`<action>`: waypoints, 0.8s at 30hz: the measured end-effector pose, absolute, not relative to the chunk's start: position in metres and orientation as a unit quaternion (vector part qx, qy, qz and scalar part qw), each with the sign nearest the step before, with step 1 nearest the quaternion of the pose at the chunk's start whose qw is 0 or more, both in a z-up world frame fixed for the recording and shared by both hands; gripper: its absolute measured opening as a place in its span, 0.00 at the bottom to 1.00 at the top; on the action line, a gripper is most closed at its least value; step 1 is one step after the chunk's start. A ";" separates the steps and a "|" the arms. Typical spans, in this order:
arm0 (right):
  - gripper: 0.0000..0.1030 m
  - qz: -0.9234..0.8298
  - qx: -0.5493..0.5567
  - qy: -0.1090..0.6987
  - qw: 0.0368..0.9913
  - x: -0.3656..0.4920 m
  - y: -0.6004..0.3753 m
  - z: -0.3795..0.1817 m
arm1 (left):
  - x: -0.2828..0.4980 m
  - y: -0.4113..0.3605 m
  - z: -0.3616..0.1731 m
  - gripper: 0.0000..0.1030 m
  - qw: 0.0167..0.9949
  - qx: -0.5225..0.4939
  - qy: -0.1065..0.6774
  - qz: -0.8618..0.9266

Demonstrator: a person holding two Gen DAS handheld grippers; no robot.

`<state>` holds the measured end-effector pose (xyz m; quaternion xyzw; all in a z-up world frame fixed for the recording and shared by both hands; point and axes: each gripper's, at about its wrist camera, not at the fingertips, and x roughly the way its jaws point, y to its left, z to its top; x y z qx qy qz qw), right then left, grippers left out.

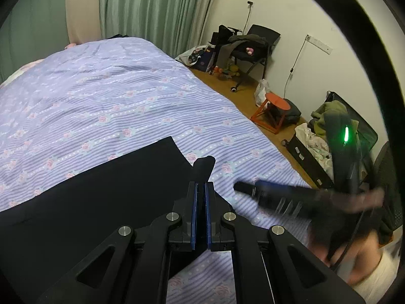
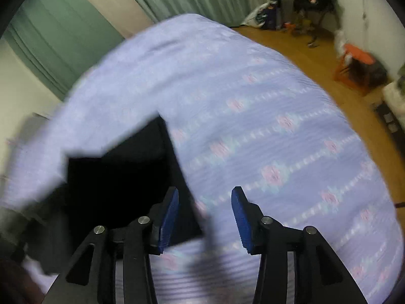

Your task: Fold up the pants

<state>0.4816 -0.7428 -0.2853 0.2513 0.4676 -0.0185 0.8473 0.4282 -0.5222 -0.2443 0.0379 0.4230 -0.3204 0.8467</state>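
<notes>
Dark navy pants point(image 1: 101, 197) lie flat on the lilac flowered bedspread point(image 1: 114, 88), running from the lower left toward the middle. My left gripper point(image 1: 201, 186) is at their right edge, its blue pads shut on a tab of the dark cloth that sticks up past the fingertips. My right gripper point(image 1: 239, 187) shows as a blur just right of it, low over the bedspread. In the blurred right wrist view the right gripper point(image 2: 205, 197) is open over the bedspread point(image 2: 253, 101). The pants point(image 2: 114, 177) lie under and left of its left finger, with nothing pinched between the pads.
The bed's right edge drops to a wooden floor point(image 1: 243, 93). Beyond it stand an orange stool point(image 1: 273, 109), an open suitcase of clothes point(image 1: 316, 147) and a black chair piled with clothing point(image 1: 253, 45). Green curtains point(image 1: 152, 5) hang behind the bed.
</notes>
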 end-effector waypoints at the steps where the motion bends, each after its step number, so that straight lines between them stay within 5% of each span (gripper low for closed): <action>1: 0.43 0.020 0.301 0.467 0.831 0.487 -0.756 -0.284 | 0.428 -0.522 -0.245 0.07 0.847 0.036 0.423 -0.320; 5: 0.43 0.104 0.385 0.514 0.759 0.526 -0.770 -0.299 | 0.428 -0.520 -0.249 0.07 0.848 0.023 0.427 -0.312; 15: 0.43 0.166 0.362 0.598 0.696 0.593 -0.726 -0.334 | 0.433 -0.530 -0.253 0.07 0.844 0.020 0.436 -0.312; 24: 0.38 0.148 0.381 0.578 0.707 0.578 -0.744 -0.327 | 0.422 -0.528 -0.242 0.02 0.856 0.038 0.410 -0.313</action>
